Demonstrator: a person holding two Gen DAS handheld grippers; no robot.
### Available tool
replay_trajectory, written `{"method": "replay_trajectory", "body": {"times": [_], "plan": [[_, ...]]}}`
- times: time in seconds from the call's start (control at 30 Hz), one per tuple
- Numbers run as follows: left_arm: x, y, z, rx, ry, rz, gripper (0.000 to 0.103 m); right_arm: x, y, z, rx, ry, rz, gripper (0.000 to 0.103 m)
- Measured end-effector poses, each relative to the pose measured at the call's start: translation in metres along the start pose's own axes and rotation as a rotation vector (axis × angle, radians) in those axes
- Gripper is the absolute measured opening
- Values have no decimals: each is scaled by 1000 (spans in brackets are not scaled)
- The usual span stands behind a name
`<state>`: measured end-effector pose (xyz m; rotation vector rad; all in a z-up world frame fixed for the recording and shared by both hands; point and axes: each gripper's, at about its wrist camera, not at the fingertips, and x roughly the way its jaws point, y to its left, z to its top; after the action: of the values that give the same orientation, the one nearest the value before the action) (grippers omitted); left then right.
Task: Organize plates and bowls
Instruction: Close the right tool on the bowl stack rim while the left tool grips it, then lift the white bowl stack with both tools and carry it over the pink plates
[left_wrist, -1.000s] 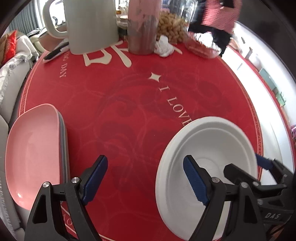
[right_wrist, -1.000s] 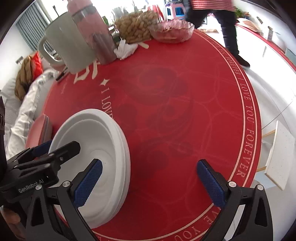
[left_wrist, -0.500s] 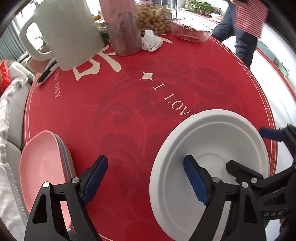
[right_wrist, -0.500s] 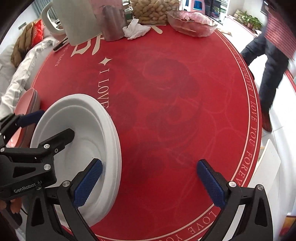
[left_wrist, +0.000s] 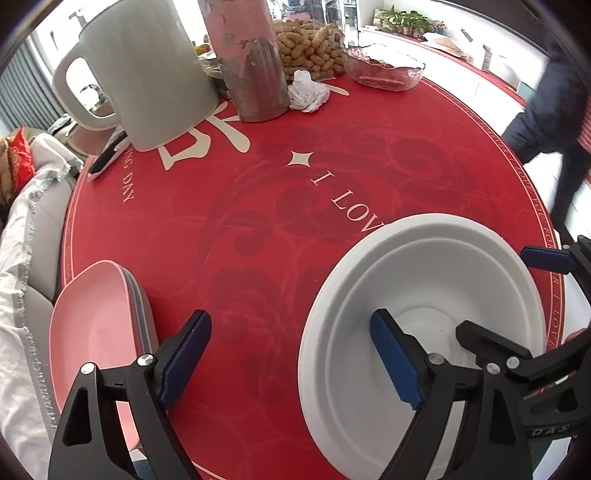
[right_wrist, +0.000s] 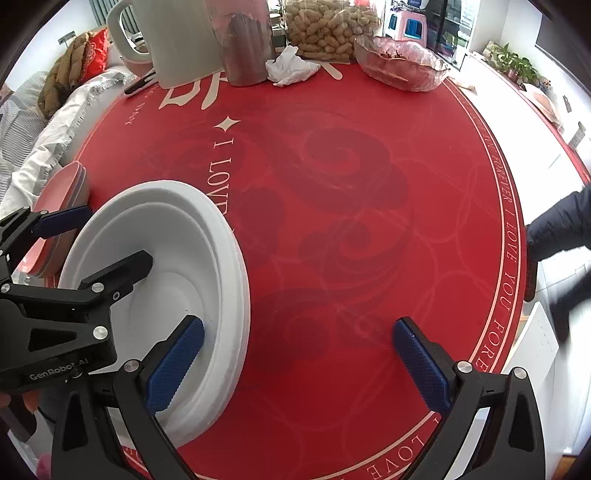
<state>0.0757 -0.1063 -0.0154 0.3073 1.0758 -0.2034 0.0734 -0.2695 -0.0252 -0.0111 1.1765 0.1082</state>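
A stack of white bowls (left_wrist: 424, 280) sits on the red round table near its front edge; it also shows in the right wrist view (right_wrist: 207, 236). A stack of pink plates (left_wrist: 92, 332) lies at the table's left edge and shows small in the right wrist view (right_wrist: 64, 184). My left gripper (left_wrist: 291, 354) is open, its right finger over the white bowls and its left finger beside the pink plates. My right gripper (right_wrist: 295, 354) is open, its left finger inside the white bowls' rim and its right finger over bare cloth.
At the back of the table (left_wrist: 258, 221) stand a white kettle (left_wrist: 147, 66), a pink flask (left_wrist: 251, 59), a jar of peanuts (left_wrist: 310, 48), a crumpled tissue (left_wrist: 306, 90) and a glass dish (left_wrist: 384, 66). A person (left_wrist: 554, 122) walks at the right.
Both grippers have drawn back and lifted a little, so more of the table and the back objects show. The white bowls and pink plates stay in place. The person has moved right.
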Motion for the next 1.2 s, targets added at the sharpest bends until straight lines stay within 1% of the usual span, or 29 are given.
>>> {"method": "replay_trajectory", "body": {"times": [0.1, 0.23, 0.43, 0.53, 0.67, 0.83, 0.9, 0.93, 1.03, 1.07, 1.1, 1.13, 1.17, 1.2], "plan": [[-1, -1, -2, -5, -7, 12, 92, -1, 0, -1, -2, -6, 1, 103], [1, 3, -3, -23, -11, 26, 99, -1, 1, 0, -1, -6, 0, 103], [3, 4, -2, -12, -18, 20, 102, -2, 1, 0, 4, -6, -5, 103], [4, 4, -2, -17, -25, 7, 102, -1, 2, 1, 5, -6, -6, 103], [5, 4, -1, -18, -23, -6, 102, 0, 2, 4, 0, 21, -5, 103], [9, 4, 2, -8, -23, -50, 102, 0, 0, 4, 24, 45, -8, 103], [10, 3, 4, -7, -19, -67, 100, 0, -1, 4, 38, 50, -5, 103], [11, 3, 5, -8, -17, -91, 95, -1, -2, 5, 53, 55, -5, 102], [14, 5, 9, -31, 2, -148, 88, -4, -3, 7, 82, 56, 10, 95], [14, 5, 9, -38, 4, -166, 83, -5, -3, 7, 87, 53, 15, 89], [14, 5, 10, -45, 6, -183, 80, -6, -1, 7, 92, 48, 23, 82], [13, 4, 9, -47, 8, -196, 75, -8, 0, 7, 94, 45, 35, 78], [12, 2, 9, -44, 6, -204, 69, -9, 3, 6, 92, 43, 44, 69], [11, 0, 8, -35, 3, -214, 65, -10, 6, 6, 90, 41, 50, 62]]}}
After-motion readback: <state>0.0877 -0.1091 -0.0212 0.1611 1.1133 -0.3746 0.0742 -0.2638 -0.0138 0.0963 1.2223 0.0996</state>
